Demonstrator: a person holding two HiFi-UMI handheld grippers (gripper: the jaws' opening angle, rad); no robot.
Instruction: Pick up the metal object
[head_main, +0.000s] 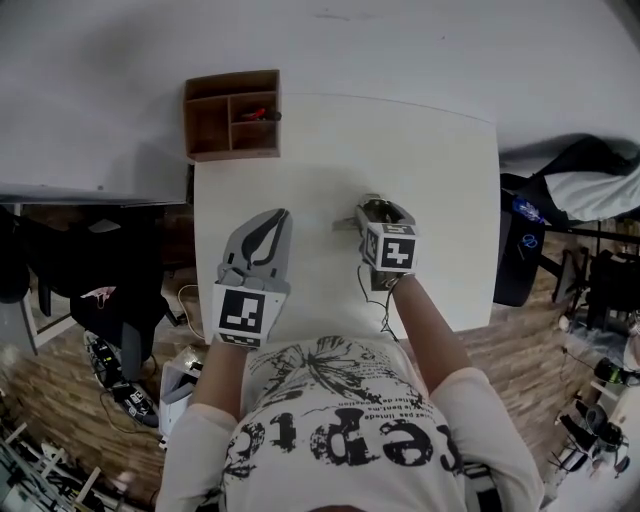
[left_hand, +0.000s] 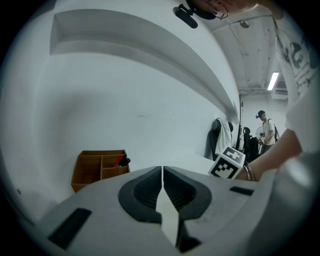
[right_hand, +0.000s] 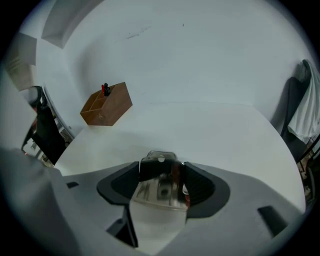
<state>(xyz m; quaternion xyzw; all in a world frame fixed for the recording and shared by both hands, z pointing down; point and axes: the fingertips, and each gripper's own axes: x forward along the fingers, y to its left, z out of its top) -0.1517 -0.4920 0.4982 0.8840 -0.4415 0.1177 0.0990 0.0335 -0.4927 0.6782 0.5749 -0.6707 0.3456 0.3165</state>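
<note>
Fingers (right_hand: 200, 187) of our right gripper (right_hand: 160, 172) stand wide apart, their dark ribbed pads flanking the metal object (right_hand: 159, 186) on the smooth white table (right_hand: 215, 130). We see the object as a shiny, curved plate with a small round hole near its far edge. It nearly fills the gap, and we cannot tell whether the pads touch it. Our left gripper (left_hand: 162, 175) is over the table's near left part, its ribbed fingers (left_hand: 145, 192) pressed together on nothing. A compartmented wooden box (head_main: 230, 115) sits at the far left corner.
</note>
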